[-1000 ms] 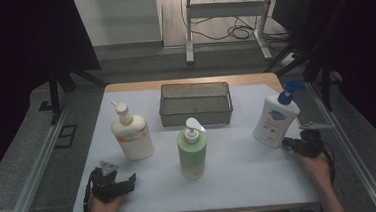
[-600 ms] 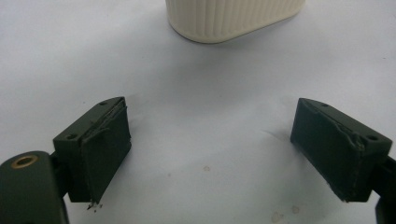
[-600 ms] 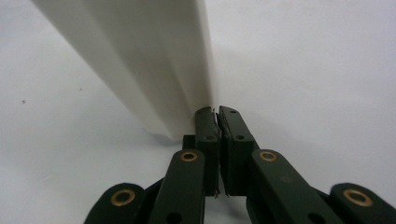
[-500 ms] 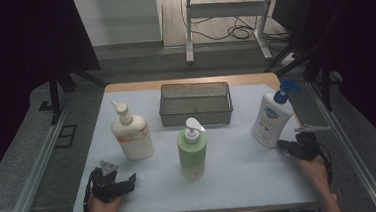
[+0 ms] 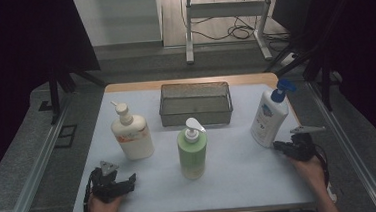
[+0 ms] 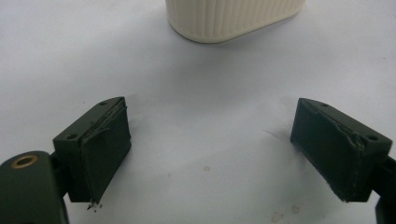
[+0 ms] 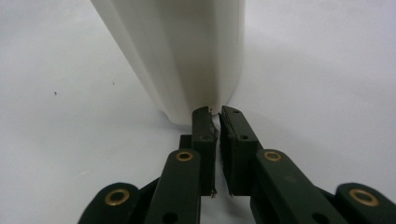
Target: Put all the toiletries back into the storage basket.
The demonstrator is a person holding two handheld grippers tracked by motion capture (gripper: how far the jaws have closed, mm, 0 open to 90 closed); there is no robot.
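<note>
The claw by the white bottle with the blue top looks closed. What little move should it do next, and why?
Probably open up first. The right gripper has its jaws nearly together, tips right at the base of the white bottle, which leans a bit. Closed jaws can only push it, not hold it. The left gripper is already wide open, short of the cream bottle.

We're resting the left gripper (image 5: 122,183) wide open near the table's front-left corner, right gripper (image 5: 278,145) pinched closed by the right edge.
</note>
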